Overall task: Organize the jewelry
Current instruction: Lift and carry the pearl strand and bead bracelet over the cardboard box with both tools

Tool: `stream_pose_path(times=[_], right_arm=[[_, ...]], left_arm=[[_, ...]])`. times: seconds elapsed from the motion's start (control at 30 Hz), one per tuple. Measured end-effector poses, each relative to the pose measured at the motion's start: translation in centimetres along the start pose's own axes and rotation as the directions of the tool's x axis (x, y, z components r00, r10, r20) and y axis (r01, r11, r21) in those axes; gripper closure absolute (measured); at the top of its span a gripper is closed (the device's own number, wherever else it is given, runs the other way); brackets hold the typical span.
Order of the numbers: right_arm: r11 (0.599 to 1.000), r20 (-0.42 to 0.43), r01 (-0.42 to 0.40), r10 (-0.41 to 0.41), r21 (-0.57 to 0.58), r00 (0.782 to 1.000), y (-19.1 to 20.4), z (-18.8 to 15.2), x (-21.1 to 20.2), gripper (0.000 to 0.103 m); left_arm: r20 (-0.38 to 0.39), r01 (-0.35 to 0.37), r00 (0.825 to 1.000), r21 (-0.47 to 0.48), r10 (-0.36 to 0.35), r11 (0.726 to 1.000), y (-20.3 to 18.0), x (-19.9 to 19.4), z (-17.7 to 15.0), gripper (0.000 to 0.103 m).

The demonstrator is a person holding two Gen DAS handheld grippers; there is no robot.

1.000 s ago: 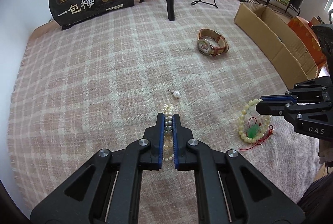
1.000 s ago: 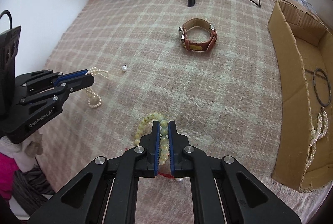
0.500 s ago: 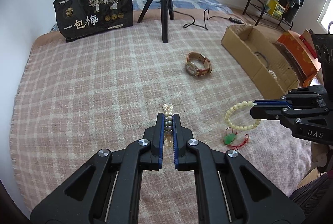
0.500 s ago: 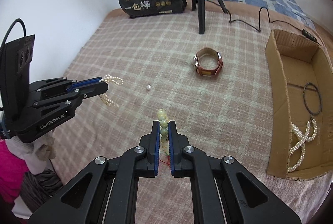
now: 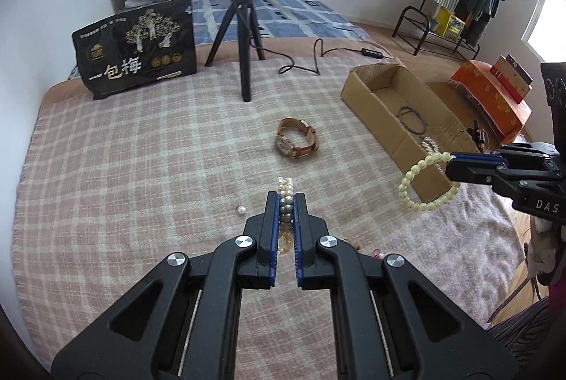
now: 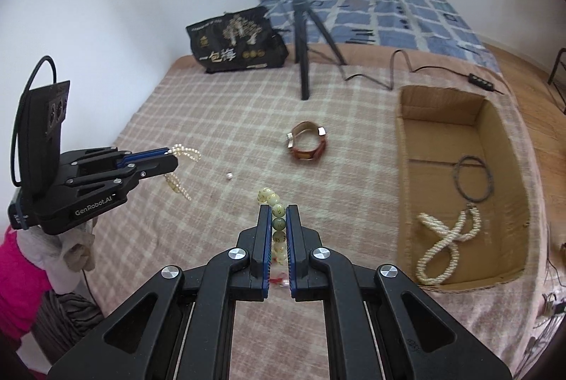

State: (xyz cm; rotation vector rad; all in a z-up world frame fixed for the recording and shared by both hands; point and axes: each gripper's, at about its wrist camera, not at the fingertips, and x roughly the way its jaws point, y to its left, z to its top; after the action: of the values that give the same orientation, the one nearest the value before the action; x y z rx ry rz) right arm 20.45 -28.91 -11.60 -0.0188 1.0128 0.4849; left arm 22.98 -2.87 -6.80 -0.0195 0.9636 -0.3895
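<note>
Left gripper (image 5: pixel 286 208) clamps pearl bracelet (image 5: pixel 286 191); right gripper (image 6: pixel 279 221) pinches bead bracelet (image 6: pixel 274 203). Risk: dangling loops snag cardboard box (image 6: pixel 403 146) rim at right.

Between the claws and the cardboard box (image 6: pixel 509 146) the plaid blanket (image 6: pixel 219 118) lies bare. The watch (image 6: pixel 307 145) sits mid-blanket, and a loose pearl (image 6: pixel 229 175) lies near the left side. The tripod (image 6: pixel 304 37) and its cable (image 6: pixel 385 76) stand farther back. Inside the box, a dark ring (image 6: pixel 473 178) and a pearl strand (image 6: pixel 446 244) fill the near end; the far end seems free.
</note>
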Motion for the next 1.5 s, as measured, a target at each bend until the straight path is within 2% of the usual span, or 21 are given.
stream_pose_path(times=[0.33,0.7,1.07,1.5], right_arm=[[0.991,0.058,0.093,-0.100,0.099,0.993,-6.5,-0.5,-3.9,0.097],[0.973,0.052,0.153,-0.164,0.173,0.985,-11.5,-1.7,-4.9,0.097],[0.962,0.032,0.183,-0.193,0.202,0.981,-13.3,-2.2,-4.4,0.097],[0.955,-0.008,0.187,-0.190,0.230,0.982,-14.6,-2.2,-2.5,0.097]], left_arm=[[0.035,0.046,0.998,0.047,-0.048,0.998,-4.3,1.3,3.6,0.098],[0.038,0.080,0.996,0.076,-0.083,0.994,-8.9,4.7,7.7,0.098],[0.040,0.110,0.993,0.110,-0.115,0.988,-13.4,8.0,11.4,0.098],[-0.032,0.110,0.994,0.096,-0.108,0.989,-15.5,13.5,13.6,0.098]])
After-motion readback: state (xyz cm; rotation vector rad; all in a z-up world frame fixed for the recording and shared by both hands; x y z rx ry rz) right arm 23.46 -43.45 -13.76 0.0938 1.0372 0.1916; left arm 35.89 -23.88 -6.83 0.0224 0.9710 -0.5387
